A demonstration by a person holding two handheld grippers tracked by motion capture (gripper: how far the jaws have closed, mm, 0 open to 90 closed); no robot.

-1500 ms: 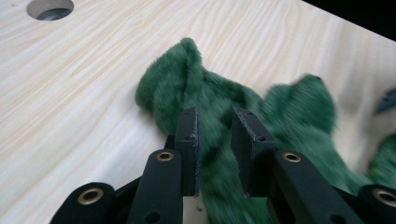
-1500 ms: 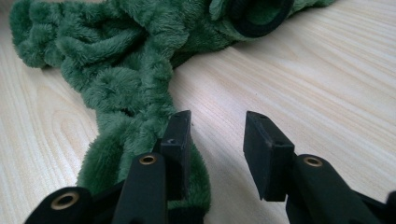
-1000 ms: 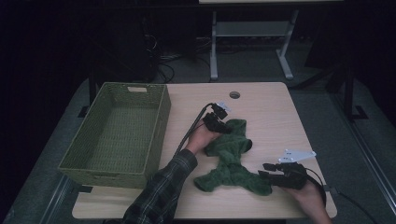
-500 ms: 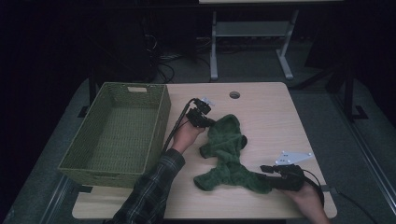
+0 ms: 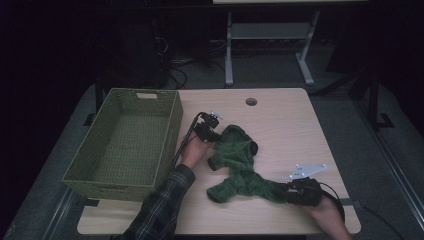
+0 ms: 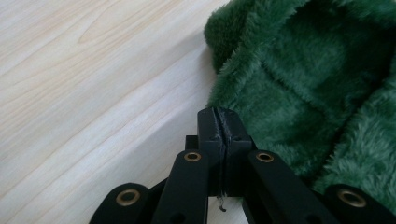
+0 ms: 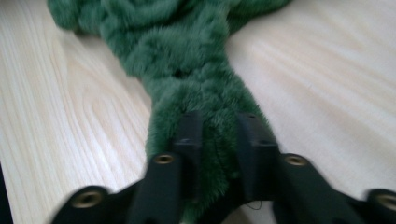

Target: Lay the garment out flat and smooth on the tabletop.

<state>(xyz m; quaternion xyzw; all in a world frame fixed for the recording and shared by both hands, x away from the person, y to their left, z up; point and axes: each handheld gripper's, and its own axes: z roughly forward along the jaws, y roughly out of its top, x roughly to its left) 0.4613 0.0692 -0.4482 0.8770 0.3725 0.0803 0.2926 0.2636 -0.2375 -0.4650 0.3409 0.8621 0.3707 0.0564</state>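
Right of the green basket [image 5: 125, 145], on the wooden counter [image 5: 290, 130], lies the green fleece garment [image 5: 240, 165], crumpled, one long end trailing toward the near right corner. Right gripper [image 7: 217, 126] has just been closing and now has that trailing end bunched between its jaws, pile bulging out around both pads. Left gripper [image 6: 218, 126] is fully closed with nothing in it, tips parked on the counter touching the garment's edge on the side nearest the basket. Handling guess: light, very soft, zero stiffness, so it will sag and drape from any single hold; fluffy pile compresses, so a shallow pinch could slip. Best to bite a thick fold or hem, well in from the edge. For the left, the rolled rim facing the basket looks like the obvious spot, jaws need opening first.
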